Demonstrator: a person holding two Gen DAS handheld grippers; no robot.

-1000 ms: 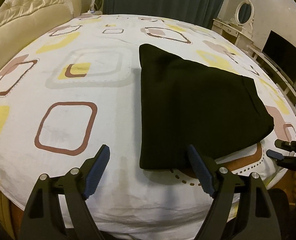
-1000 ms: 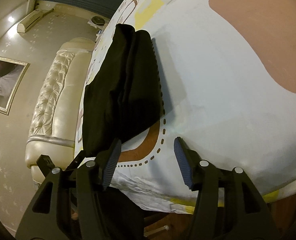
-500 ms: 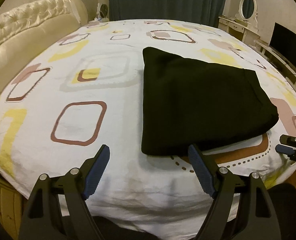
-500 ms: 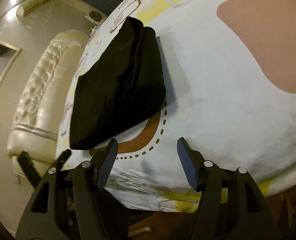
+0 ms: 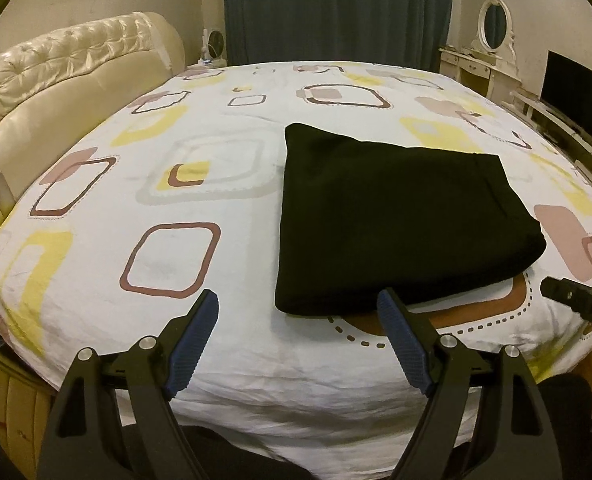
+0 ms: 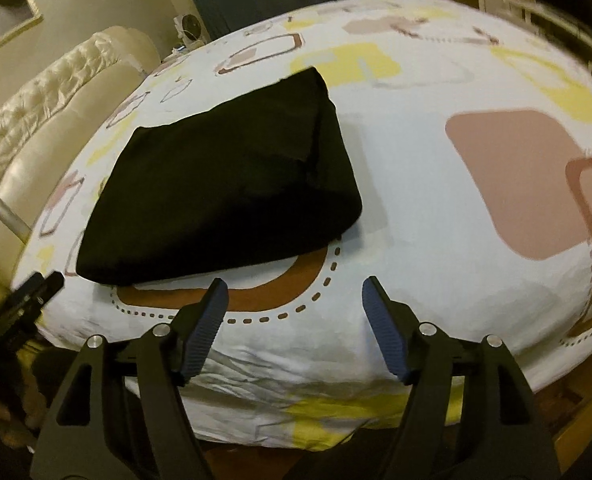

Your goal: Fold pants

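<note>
On the bed (image 5: 232, 364), seen from your left wrist, the pants (image 5: 391, 216) lie as a thick black bundle, near the edge closest to you and right of centre; your left gripper (image 5: 297, 312) hangs just short of that edge, its fingers (image 5: 194, 334) spread wide and grasping nothing; the right-hand finger overlaps the bundle's near hem in the picture, though whether it touches is not clear; the tip of your right gripper shows at the far right, beside the mattress.

From the right wrist, the pants (image 6: 224, 188) sit left of centre on the patterned sheet; your right gripper (image 6: 294, 304) is also released, empty, apart from the cloth.

The folding looks done or nearly so. The cloth should be soft, light and limp, several layers deep; if you must shift it, take a corner of the near hem and pinch every layer, or the stack will likely slide open.
</note>
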